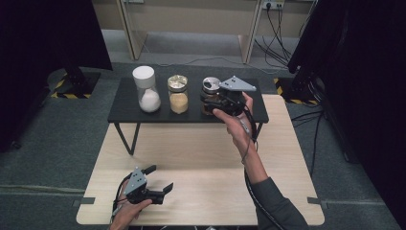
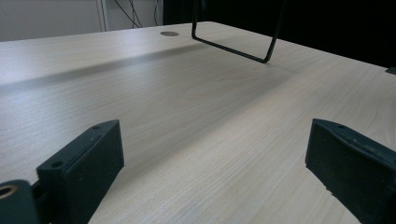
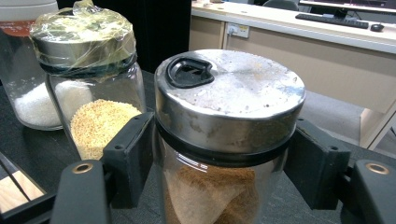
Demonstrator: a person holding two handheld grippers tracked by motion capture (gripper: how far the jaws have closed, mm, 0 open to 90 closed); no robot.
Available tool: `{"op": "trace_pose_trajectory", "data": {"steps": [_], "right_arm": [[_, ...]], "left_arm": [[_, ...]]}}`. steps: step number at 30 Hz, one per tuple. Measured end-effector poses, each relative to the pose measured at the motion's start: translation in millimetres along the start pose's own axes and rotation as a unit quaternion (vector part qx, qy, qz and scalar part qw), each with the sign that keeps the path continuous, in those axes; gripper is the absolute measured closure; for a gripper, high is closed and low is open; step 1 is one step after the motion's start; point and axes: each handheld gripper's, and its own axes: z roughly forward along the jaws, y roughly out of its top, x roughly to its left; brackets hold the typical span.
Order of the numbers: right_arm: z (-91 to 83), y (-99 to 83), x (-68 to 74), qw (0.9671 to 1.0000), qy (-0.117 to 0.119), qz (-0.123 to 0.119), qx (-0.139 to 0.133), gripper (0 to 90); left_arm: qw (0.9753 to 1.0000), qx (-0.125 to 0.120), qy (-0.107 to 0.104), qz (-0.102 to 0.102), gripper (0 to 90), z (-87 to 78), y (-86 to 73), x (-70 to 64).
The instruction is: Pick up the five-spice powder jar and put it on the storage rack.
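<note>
- Glass brown jar (image 3: 219,186) with a steel lid (image 3: 233,88) stands at the right end of the black shelf (image 1: 124,108), a low stand on the wooden worktop (image 1: 191,158).
- Right tool (image 1: 215,103) has its jaws around the brown jar just under the lid, one on each side; the left jaw seems to touch the glass, and whether the right one does cannot be told.
- Just left of the brown jar stands a yellow jar (image 1: 178,94), its lid wrapped in film; further left on the shelf is a white jar (image 1: 146,89).
- Left tool (image 1: 160,179) rests on the worktop in front of the shelf, well apart from it, with its jaws spread wide and nothing between them.
- From the left gripper view, a wire leg (image 2: 233,49) of the shelf stands ahead on the worktop.
</note>
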Motion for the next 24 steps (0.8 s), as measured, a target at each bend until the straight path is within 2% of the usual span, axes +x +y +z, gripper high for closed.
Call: {"op": "trace_pose_trajectory", "data": {"steps": [2,5,10,17,24], "right_arm": [[-0.8,0.3,1.0,1.0000,-0.008,-0.003,-0.003,24.1],[-3.2,2.3,1.7,0.9999,-0.005,0.006,-0.006,14.0],[-10.9,4.0,0.6,0.9997,-0.006,0.019,-0.011,4.7],[-19.4,-2.1,-2.7,0.9990,0.007,0.035,-0.025,3.0],[-29.0,-5.4,2.2,0.9986,0.017,0.033,-0.037,2.3]], "left_arm": [[1.0000,0.000,0.000,0.000,3.6,0.0,0.0,0.1],[1.0000,0.000,0.000,0.000,3.6,-0.1,0.0,-0.1],[1.0000,0.000,0.000,0.000,3.7,0.0,0.0,-0.1],[1.0000,0.000,0.000,-0.001,3.6,0.0,0.0,0.1],[1.0000,0.000,0.001,0.000,3.6,0.0,0.0,0.0]]}}
